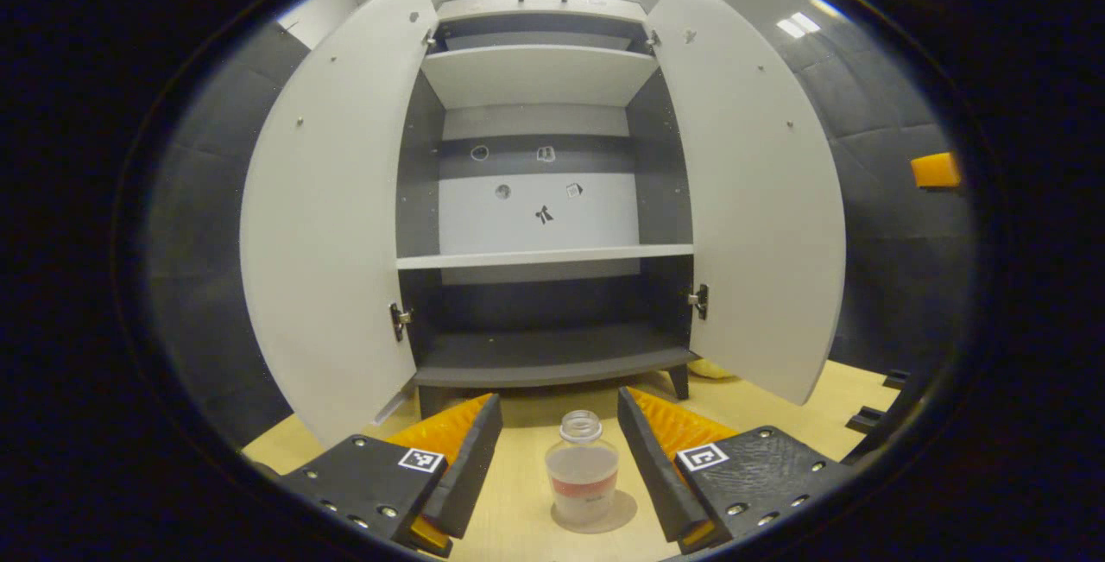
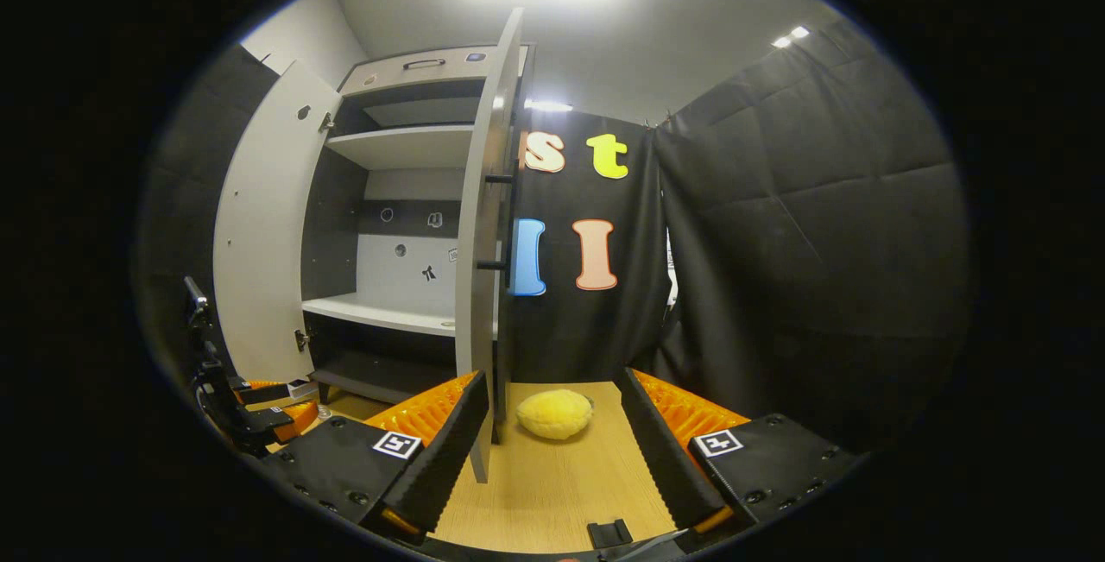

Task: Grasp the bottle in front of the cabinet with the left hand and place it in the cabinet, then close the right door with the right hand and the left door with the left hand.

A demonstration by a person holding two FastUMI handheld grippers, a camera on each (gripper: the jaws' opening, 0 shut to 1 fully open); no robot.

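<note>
while the clear bottle [image 1: 583, 469] stands on the wooden floor between the left gripper [image 1: 559, 445]'s spread fingers, ungrasped, before the open cabinet [image 1: 544, 355], the next move is pinching it; the right gripper [image 2: 552, 424] is spread too.

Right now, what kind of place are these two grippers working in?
Likely a staged recording booth, not a real home: a cabinet with both doors open stands on a wooden tabletop, dark padded panels wall it in, and one bottle stands ready.
</note>
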